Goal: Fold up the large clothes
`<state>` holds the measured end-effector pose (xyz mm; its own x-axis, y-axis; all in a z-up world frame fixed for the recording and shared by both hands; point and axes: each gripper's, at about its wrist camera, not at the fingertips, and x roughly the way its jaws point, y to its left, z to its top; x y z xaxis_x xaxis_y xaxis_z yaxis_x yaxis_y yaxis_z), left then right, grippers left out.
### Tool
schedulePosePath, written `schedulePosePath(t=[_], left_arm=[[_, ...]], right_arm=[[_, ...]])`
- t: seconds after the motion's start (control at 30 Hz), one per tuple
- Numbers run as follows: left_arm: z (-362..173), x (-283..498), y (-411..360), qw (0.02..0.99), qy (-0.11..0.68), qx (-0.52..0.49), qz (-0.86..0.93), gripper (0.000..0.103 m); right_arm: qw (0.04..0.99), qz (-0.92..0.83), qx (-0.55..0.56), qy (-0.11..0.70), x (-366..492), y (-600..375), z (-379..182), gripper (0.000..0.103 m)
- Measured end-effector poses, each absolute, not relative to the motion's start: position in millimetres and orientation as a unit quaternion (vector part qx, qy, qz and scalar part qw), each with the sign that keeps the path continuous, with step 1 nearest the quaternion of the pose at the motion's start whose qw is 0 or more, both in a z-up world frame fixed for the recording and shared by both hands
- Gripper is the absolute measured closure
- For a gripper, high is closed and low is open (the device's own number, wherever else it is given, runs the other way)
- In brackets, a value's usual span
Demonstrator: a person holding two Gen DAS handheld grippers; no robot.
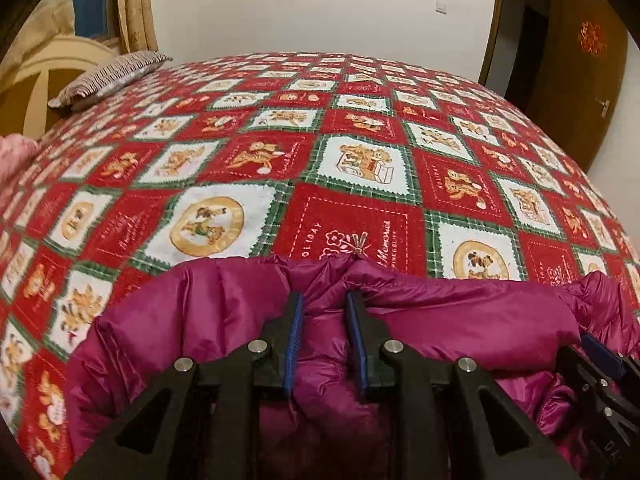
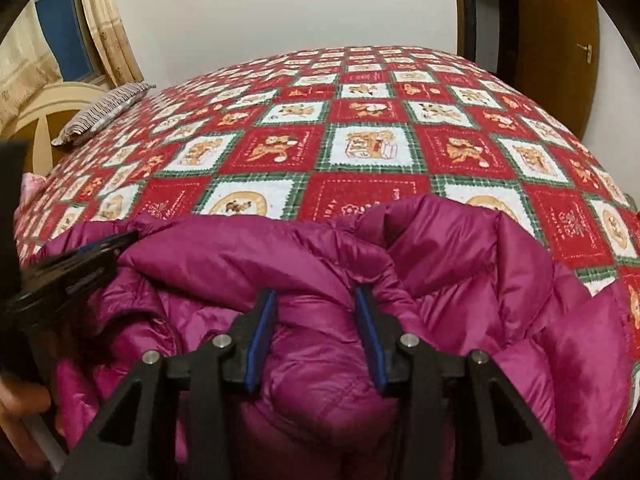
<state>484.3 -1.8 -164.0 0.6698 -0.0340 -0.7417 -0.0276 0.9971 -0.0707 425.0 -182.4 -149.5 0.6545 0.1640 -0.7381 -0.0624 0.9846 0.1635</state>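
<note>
Magenta jacket [image 1: 460, 320] | left tongs [image 1: 324, 300] on collar | hand [image 2: 16, 404] right-view only

This is a bedroom in a home. Beyond the jaws spreads a wide bed [image 1: 360, 128] under a red, white and green patchwork bedspread [image 2: 372, 148] printed with cartoon bears. Far off to the left of the jaws a striped pillow [image 1: 108, 76] lies by a cream headboard [image 2: 52, 116], with beige curtains [image 2: 108, 24] and a window [image 2: 60, 28] behind. To the far right stands a brown wooden door [image 2: 560, 40] bearing a red ornament; a plain white wall [image 1: 320, 8] closes the far side.
</note>
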Motion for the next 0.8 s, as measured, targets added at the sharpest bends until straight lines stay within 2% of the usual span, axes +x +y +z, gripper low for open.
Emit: schedulePosePath(t=[0.23, 0.37, 0.6, 0.8], left_arm=[[-165.4, 482.8, -4.2, 0.917, 0.398, -0.031, -0.003, 0.080], [-166.4, 484.6, -5.8, 0.917, 0.398, -0.032, -0.003, 0.080], [-165.2, 483.8, -4.8, 0.916, 0.400, -0.034, -0.006, 0.080], [-142.1, 462.3, 4.5, 0.910, 0.409, -0.057, -0.018, 0.079]], right_arm=[[0.924, 0.024, 0.096, 0.368, 406.7, -202.9, -115.8, 0.059], [0.890, -0.007, 0.093, 0.447, 427.1, -215.6, -149.4, 0.059], [0.902, -0.012, 0.075, 0.424, 428.7, -210.0, -155.8, 0.057], [0.907, 0.005, 0.131, 0.401, 407.9, -225.2, -133.0, 0.055]])
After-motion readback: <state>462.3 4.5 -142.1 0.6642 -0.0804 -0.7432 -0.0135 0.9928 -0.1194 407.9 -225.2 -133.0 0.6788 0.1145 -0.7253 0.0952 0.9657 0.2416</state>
